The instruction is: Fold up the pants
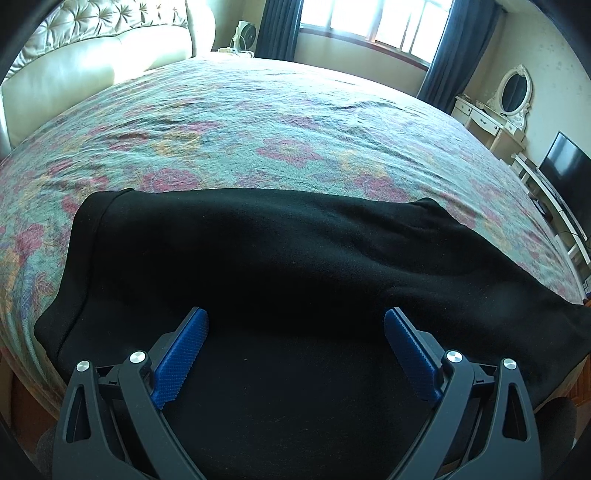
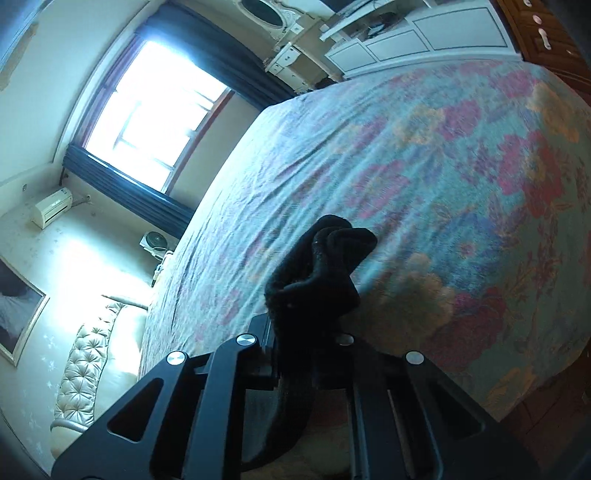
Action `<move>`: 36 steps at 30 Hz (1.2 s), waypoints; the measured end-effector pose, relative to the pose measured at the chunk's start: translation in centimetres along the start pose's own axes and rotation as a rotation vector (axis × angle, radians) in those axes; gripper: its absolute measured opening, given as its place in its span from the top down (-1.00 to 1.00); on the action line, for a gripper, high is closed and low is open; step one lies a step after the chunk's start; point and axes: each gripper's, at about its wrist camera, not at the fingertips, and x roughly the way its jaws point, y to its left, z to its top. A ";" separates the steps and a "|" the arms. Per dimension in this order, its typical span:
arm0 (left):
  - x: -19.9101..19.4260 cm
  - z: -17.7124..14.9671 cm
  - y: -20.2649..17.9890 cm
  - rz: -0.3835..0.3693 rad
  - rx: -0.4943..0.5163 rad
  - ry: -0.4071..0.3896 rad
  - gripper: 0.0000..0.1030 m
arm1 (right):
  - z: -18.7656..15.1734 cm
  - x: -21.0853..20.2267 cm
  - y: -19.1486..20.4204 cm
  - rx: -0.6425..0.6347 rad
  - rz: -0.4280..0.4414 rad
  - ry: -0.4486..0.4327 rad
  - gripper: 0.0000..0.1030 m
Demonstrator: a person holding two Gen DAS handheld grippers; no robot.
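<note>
Black pants [image 1: 266, 266] lie spread across the near part of a bed with a floral cover [image 1: 258, 129]. My left gripper [image 1: 295, 325] hovers over the pants near their front edge, its blue pads [image 1: 184, 350] wide apart, open, with nothing pinched. In the right wrist view, my right gripper [image 2: 306, 332] is shut on a bunched end of the black pants [image 2: 321, 266], which sticks up past the jaws above the bed cover [image 2: 424, 166]. This view is rolled sideways.
A cream tufted headboard [image 1: 92, 59] stands at the far left. A window with dark curtains [image 1: 369, 22] is behind the bed. A white dressing table with an oval mirror [image 1: 509, 96] and a dark screen [image 1: 569, 170] stand at the right.
</note>
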 end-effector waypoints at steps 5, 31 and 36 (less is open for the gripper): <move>0.1 0.0 -0.1 -0.001 0.024 0.021 -0.89 | 0.4 -0.7 7.0 -0.131 0.063 0.005 0.80; -1.7 0.5 3.4 -0.215 -0.157 0.032 -0.89 | -20.9 8.8 31.3 -0.743 0.202 0.335 0.80; -1.7 0.4 3.4 -0.217 -0.150 0.030 -0.89 | -26.5 11.9 30.9 -0.843 0.152 0.421 0.80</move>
